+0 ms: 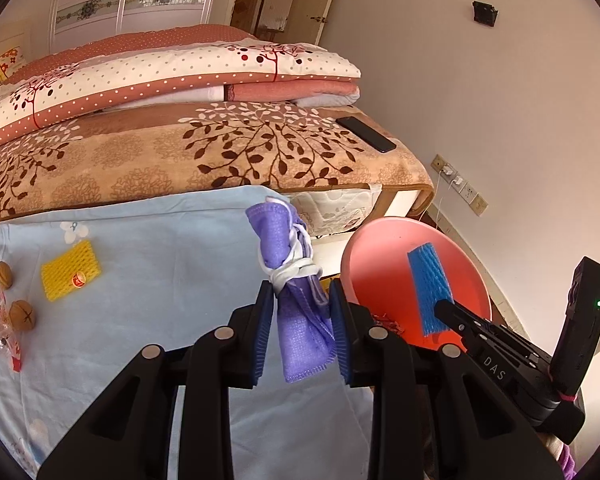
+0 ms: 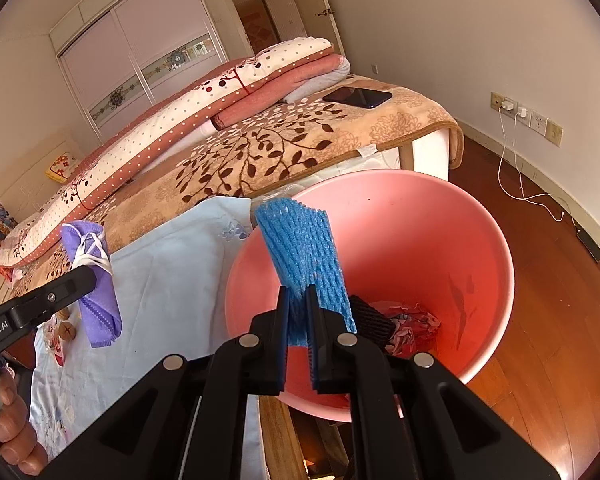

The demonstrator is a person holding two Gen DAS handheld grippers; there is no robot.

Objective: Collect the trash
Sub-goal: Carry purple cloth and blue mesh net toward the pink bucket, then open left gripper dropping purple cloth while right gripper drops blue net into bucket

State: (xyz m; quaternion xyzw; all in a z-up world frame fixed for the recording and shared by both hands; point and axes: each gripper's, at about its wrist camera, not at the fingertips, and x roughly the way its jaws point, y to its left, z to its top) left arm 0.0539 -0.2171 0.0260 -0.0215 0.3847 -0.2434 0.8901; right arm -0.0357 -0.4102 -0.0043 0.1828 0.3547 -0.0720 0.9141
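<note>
My left gripper (image 1: 300,300) is shut on a rolled purple face mask (image 1: 296,312) with white straps, held above the light blue cloth (image 1: 160,240); the mask also shows in the right wrist view (image 2: 96,288). My right gripper (image 2: 298,300) is shut on a blue foam fruit net (image 2: 300,240) and holds it over the pink bin (image 2: 440,220), which has crumpled wrappers (image 2: 404,324) at its bottom. The bin (image 1: 384,240) and net (image 1: 428,284) show at the right of the left wrist view.
On the cloth at the left lie a yellow foam net (image 1: 70,270), two walnuts (image 1: 22,314) and a clear wrapper (image 1: 4,332). The bed (image 1: 220,152) with folded quilts and a black phone (image 1: 366,134) stands behind. Wooden floor (image 2: 560,280) lies right of the bin.
</note>
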